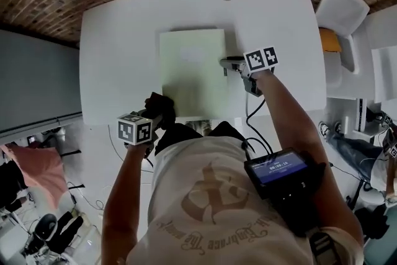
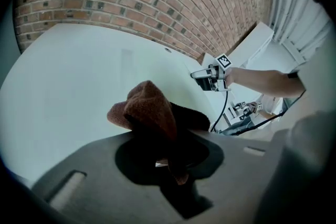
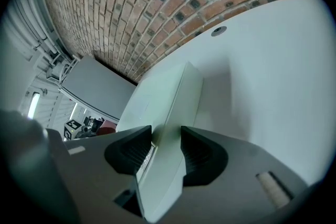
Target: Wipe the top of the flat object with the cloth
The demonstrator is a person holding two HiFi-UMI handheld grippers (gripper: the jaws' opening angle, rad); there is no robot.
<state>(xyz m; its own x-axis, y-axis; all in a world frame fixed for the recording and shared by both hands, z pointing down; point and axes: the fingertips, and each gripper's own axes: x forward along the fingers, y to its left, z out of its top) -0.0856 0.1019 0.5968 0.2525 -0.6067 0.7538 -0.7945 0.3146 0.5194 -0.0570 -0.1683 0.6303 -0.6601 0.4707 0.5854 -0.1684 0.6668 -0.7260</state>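
Left claw clamped on brown cloth — sits at 7 o'clock corner of flat object. Right claw pinching 3 o'clock edge of same pale green slab — it lies mid white worktop

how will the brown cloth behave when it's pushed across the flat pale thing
Probably floppy: the cloth bunches and folds over in the left gripper, so it should crumple and drag rather than slide flat. Its nap looks fuzzy, so likely grippy, not slippery.
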